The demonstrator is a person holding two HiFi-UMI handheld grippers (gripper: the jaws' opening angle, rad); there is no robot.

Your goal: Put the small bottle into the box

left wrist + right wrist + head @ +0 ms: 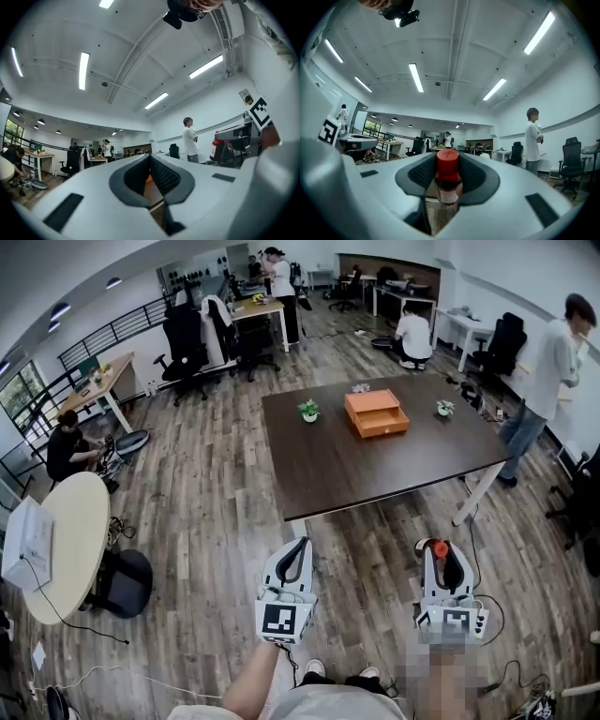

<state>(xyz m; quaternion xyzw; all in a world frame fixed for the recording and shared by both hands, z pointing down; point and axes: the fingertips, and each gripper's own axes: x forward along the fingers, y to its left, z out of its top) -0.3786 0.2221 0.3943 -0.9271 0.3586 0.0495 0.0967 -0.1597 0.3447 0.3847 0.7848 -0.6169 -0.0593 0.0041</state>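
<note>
The orange box [376,413] lies with its top open in the middle of a dark brown table [328,465], well ahead of both grippers. My right gripper [439,547] is held level over the floor, short of the table's near edge. It is shut on the small bottle [448,177], a clear bottle with a red cap [438,547] that stands upright between the pads. My left gripper [301,544] hangs beside it on the left. Its jaws meet at the tips with nothing between them [150,158]. The bottle [217,146] also shows at the right of the left gripper view.
Two small potted plants [308,410] [444,408] flank the box on the table. A person [547,376] stands by the table's far right corner, and others are further back. A round white table [67,540] and a dark stool [125,582] are at my left. Wood floor lies between me and the table.
</note>
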